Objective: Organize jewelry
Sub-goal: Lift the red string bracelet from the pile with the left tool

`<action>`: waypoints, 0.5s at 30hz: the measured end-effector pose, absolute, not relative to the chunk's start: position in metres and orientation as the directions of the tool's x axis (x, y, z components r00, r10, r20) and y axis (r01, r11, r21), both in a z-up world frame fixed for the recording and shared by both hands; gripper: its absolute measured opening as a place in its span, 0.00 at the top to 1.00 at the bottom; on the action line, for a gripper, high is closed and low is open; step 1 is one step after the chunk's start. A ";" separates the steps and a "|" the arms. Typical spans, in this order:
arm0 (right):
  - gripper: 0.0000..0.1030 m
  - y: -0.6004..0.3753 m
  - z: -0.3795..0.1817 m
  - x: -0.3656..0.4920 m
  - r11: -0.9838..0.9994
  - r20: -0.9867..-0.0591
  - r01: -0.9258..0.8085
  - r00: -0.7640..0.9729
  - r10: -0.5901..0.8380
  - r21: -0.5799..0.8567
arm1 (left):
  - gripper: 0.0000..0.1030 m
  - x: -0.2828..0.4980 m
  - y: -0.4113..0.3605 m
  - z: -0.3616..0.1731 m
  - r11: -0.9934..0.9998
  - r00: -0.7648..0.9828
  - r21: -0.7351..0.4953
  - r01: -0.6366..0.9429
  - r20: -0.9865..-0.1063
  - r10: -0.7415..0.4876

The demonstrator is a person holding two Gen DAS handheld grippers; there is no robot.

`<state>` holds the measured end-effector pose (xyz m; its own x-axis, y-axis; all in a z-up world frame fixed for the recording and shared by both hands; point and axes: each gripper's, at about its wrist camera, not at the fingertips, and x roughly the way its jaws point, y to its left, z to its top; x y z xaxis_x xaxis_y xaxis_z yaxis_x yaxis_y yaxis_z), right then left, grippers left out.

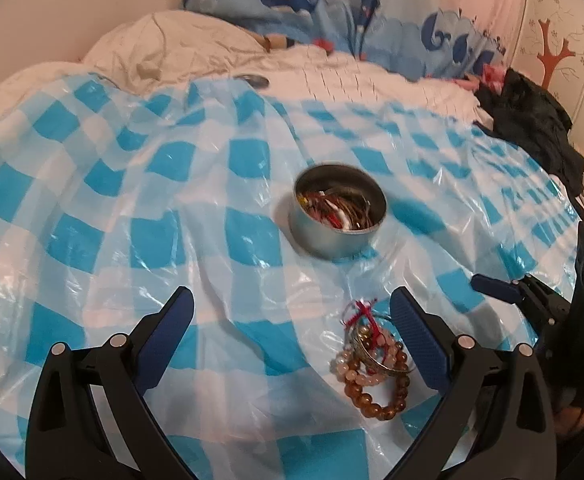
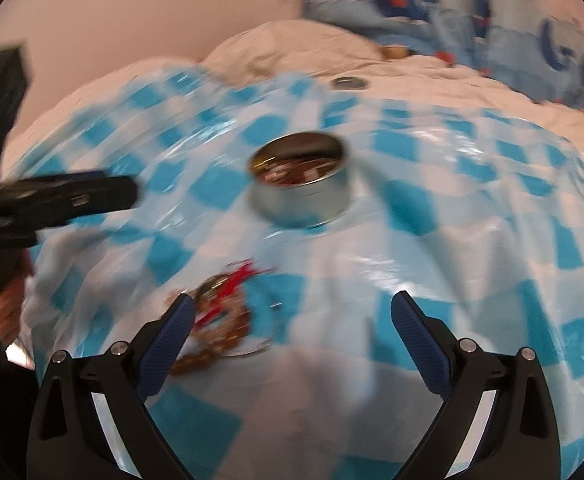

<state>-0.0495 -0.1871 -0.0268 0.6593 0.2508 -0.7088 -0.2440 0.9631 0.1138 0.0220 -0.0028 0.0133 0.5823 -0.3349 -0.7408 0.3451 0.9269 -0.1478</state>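
A round metal tin (image 1: 339,216) holding several bracelets stands on the blue-and-white checked plastic sheet (image 1: 132,200). A small pile of bead bracelets with a red tassel (image 1: 372,364) lies nearer, just inside the right finger of my left gripper (image 1: 292,320), which is open with nothing held. The right gripper shows at the right edge (image 1: 504,286) of that view. In the blurred right wrist view the tin (image 2: 300,180) sits ahead, the bracelet pile (image 2: 224,312) lies by the left finger, and my right gripper (image 2: 292,320) is open and empty. The left gripper (image 2: 60,196) reaches in from the left.
The sheet covers a white quilt (image 1: 172,48) on a bed. A flat metal lid (image 1: 254,80) lies on the quilt beyond the sheet. Blue whale-print curtains (image 1: 332,8) hang behind. Dark clothing (image 1: 532,120) is heaped at the right. A hand (image 2: 4,312) shows at the left edge.
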 end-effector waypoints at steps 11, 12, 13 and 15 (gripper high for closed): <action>0.09 -0.167 -0.022 -0.064 0.901 -0.769 -0.429 0.551 0.324 0.072 | 0.08 0.028 -0.066 -0.013 0.889 0.533 -0.076 0.453 -0.775 -0.338; 0.09 -0.169 -0.020 -0.064 0.899 -0.768 -0.428 0.544 0.339 0.094 | 0.08 0.029 -0.070 -0.015 0.885 0.529 -0.069 0.460 -0.780 -0.336; 0.09 -0.173 -0.018 -0.064 0.899 -0.765 -0.423 0.541 0.350 0.112 | 0.08 0.030 -0.075 -0.019 0.883 0.525 -0.061 0.466 -0.784 -0.331; 0.09 -0.181 -0.014 -0.063 0.902 -0.756 -0.406 0.541 0.368 0.148 | 0.09 0.032 -0.083 -0.025 0.877 0.510 -0.054 0.478 -0.796 -0.326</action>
